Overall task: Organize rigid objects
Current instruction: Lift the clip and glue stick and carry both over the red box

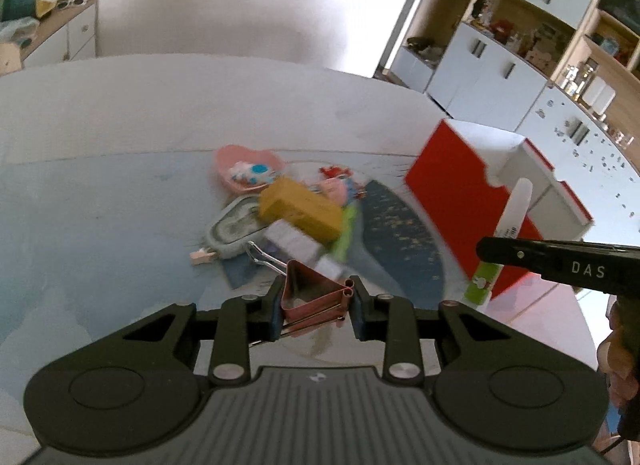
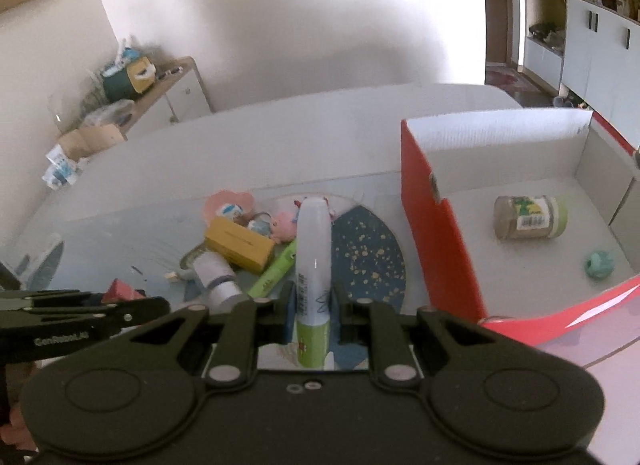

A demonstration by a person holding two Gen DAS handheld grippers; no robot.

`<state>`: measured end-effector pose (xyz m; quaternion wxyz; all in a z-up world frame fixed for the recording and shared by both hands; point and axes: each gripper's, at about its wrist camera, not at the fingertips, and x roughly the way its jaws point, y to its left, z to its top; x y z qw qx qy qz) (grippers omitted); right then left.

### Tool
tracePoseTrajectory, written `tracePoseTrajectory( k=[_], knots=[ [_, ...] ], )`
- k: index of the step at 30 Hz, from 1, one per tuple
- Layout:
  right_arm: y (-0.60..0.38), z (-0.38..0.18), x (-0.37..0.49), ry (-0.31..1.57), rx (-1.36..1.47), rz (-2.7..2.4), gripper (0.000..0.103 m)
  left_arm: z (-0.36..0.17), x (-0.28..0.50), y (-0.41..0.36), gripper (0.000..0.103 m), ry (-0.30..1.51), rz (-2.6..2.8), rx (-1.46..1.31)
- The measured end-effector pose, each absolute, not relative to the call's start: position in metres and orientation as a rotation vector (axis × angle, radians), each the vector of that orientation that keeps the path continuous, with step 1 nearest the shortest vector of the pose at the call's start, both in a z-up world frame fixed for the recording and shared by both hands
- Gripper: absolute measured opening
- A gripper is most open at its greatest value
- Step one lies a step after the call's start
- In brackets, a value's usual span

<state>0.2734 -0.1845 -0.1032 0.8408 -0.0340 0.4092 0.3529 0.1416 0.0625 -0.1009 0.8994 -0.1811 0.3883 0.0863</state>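
A pale blue table [image 1: 100, 205] fronts white cupboards [image 1: 480, 77]. Ahead of the left gripper [image 1: 316, 305], clamped on a pink binder clip [image 1: 312, 293], the pile [image 1: 288, 209] blurs. The right gripper [image 2: 312, 305] pinches a white-green tube [image 2: 314, 265] left of the red box [image 2: 432, 241].

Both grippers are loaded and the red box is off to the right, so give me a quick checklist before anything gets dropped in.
1. Left gripper shut on the pink binder clip: ok.
2. Right gripper shut on the white and green tube: ok.
3. Red box open at the top: ok.
4. Free floor in the box beside the jar and the teal object: ok.
5. Either gripper already over the box: not ok, both are beside it.
6. Tube grip firm enough to hold: cannot tell.
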Motion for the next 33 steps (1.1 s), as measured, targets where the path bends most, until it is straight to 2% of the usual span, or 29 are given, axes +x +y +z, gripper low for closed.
tracePoseTrajectory(
  k=[23, 33],
  knots=[
    [-0.290, -0.037, 0.344, 0.812, -0.052, 0.753, 0.017, -0.034, 0.219, -0.062, 0.031, 0.739, 0.066, -0.243],
    [-0.329, -0.040, 0.394, 0.787, -0.040, 0.680, 0.017, -0.029, 0.278, -0.113, 0.031, 0.754, 0.013, -0.191]
  ],
)
